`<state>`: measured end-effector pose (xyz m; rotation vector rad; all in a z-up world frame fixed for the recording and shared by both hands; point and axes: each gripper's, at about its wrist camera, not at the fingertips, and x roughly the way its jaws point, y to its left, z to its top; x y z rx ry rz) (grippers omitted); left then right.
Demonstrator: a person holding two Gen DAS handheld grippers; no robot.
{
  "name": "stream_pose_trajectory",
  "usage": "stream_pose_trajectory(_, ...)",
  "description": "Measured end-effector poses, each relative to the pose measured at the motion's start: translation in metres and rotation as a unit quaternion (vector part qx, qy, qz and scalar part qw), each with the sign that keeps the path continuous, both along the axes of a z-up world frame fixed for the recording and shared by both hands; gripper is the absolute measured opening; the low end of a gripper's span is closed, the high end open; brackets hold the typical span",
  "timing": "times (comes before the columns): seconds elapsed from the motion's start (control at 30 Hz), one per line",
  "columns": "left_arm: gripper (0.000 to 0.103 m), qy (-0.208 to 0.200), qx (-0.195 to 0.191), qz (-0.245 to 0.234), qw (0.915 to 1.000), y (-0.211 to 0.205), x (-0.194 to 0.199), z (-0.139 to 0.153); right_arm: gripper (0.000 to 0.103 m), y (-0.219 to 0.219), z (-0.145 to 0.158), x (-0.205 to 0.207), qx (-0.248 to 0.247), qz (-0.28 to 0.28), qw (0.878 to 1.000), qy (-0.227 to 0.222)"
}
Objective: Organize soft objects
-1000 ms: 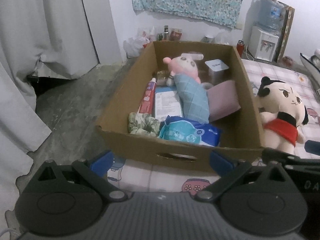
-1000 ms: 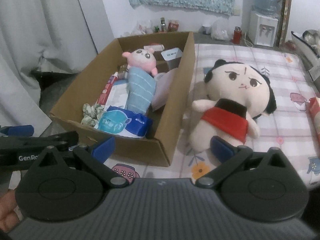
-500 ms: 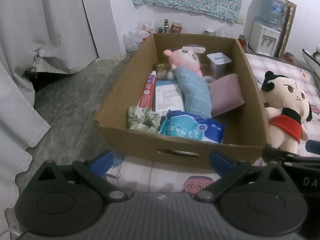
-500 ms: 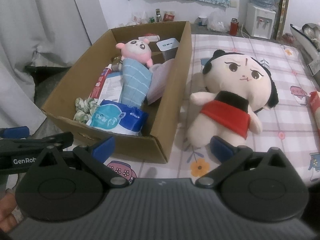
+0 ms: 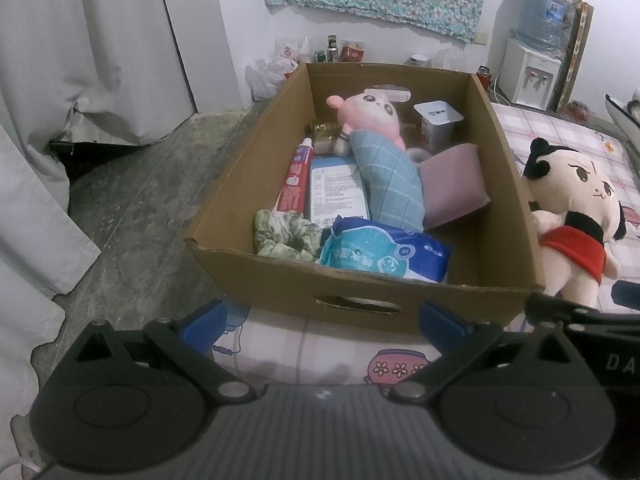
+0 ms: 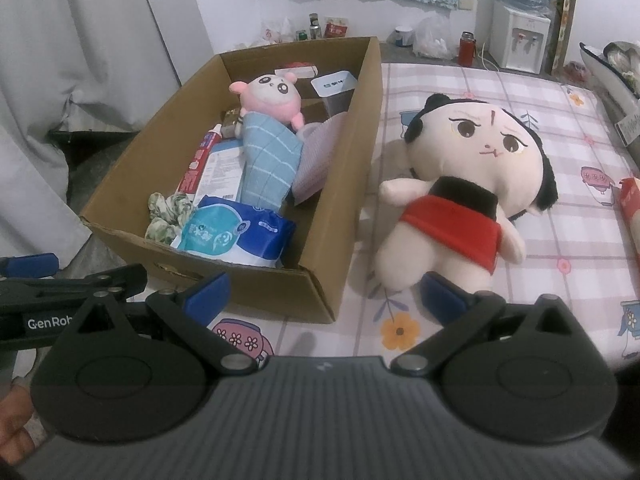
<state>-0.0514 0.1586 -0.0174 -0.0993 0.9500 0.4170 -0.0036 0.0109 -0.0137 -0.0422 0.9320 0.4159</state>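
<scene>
A cardboard box (image 5: 360, 280) fills the centre of my left wrist view, standing open on a checked bedsheet (image 6: 460, 92). Inside it, a pink plush (image 5: 370, 114) lies toward the far wall with a blue checked cloth (image 5: 390, 184) wrapped round its body. Beside that, at the left of the box, lie a red toothpaste tube (image 5: 295, 180) and a flat white packet (image 5: 338, 190). A green scrunchie (image 5: 286, 234) and a blue wipes pack (image 5: 384, 254) sit against the near wall, touching each other. A mauve folded cloth (image 5: 454, 186) leans at the right, and a white tub (image 5: 438, 124) stands in the far right corner.

Outside the box, just beside its right wall, a big-headed doll in red (image 6: 472, 188) lies on its back on the sheet, centre right of my right wrist view.

My left gripper (image 5: 322, 314) hangs before the box's near wall, its blue fingers (image 5: 202, 320) spread wide and holding nothing. My right gripper (image 6: 324, 294) sits near the box's front corner, fingers (image 6: 444, 296) likewise spread apart and empty, the right one just short of the doll's legs.
</scene>
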Motion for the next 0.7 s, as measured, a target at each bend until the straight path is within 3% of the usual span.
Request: stream_pose_trajectory(0.7, 0.103, 0.003, -0.001, -0.001, 1.0000, -0.0031, -0.0012, -0.0027, 0.102, -0.0005, -0.0008, -0.0005, -0.001, -0.005, 1.000, 0.004)
